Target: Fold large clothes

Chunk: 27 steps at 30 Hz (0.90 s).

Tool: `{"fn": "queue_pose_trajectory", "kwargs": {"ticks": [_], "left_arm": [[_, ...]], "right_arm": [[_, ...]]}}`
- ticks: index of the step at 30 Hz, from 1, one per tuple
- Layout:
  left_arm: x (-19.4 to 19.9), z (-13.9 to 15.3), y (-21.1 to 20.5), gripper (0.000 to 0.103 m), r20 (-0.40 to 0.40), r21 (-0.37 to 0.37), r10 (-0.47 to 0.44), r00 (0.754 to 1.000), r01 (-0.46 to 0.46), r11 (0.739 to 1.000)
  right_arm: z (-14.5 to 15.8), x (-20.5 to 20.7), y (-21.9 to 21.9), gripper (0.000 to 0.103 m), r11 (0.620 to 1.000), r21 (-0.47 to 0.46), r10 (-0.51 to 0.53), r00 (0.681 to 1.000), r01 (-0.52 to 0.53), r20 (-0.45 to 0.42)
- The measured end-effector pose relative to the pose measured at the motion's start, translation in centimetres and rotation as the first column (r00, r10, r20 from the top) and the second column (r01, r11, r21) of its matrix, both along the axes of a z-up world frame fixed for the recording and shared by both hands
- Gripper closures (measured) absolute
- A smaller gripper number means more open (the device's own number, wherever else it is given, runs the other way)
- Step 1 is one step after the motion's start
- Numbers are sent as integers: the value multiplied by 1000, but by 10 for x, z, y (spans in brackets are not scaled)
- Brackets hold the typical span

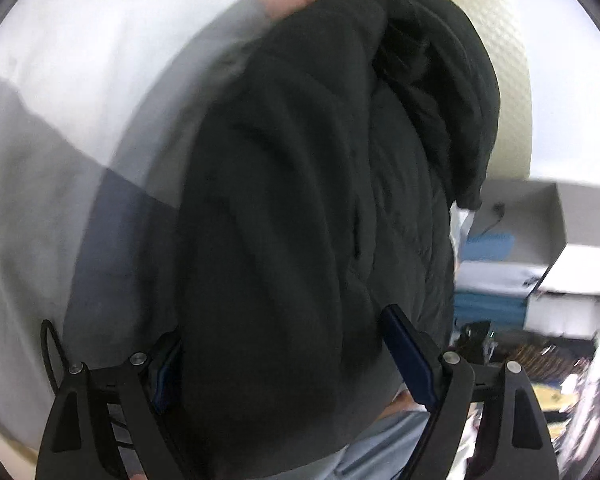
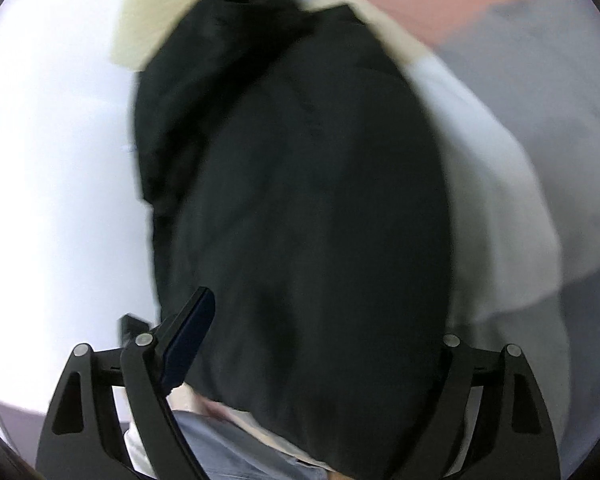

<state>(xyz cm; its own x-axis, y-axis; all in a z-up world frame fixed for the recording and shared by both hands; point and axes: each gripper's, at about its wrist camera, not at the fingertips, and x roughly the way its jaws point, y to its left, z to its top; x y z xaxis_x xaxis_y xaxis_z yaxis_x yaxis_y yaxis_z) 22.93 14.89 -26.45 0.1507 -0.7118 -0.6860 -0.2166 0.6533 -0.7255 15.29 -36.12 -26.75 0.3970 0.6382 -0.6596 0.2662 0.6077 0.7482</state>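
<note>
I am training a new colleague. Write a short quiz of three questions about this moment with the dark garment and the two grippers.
1. True or false: the dark garment lies flat and spread out on a table.
2. In the left wrist view, which finger of the left gripper shows its blue pad more fully? A) the one on the picture's right B) the one on the picture's left
3. Fill in: in the right wrist view, the garment fills the gap of the right gripper and hides its ____-side finger.

Key: 1 false; 2 A; 3 right
</note>
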Motion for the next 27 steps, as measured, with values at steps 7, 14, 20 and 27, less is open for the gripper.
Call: {"fn": "queue_pose_trajectory", "kwargs": {"ticks": [7, 14, 20, 27], "left_arm": [[-1, 14, -26, 24, 58, 49, -49, 997, 46, 998], [-10, 25, -31, 55, 126, 112, -98, 987, 85, 990], [-24, 51, -24, 88, 212, 137, -56, 976, 28, 990], [-45, 84, -6, 94, 259, 68, 21, 966, -40, 997]], "right_arm": [[-4, -3, 2, 42, 1000, -18, 21, 1000, -21, -16], [24, -6, 18, 79, 994, -61, 91, 992, -85, 89], [50, -21, -4, 92, 997, -75, 5, 976, 12, 218], [79, -43, -19, 94, 994, -33, -91, 940, 107, 330]]}}
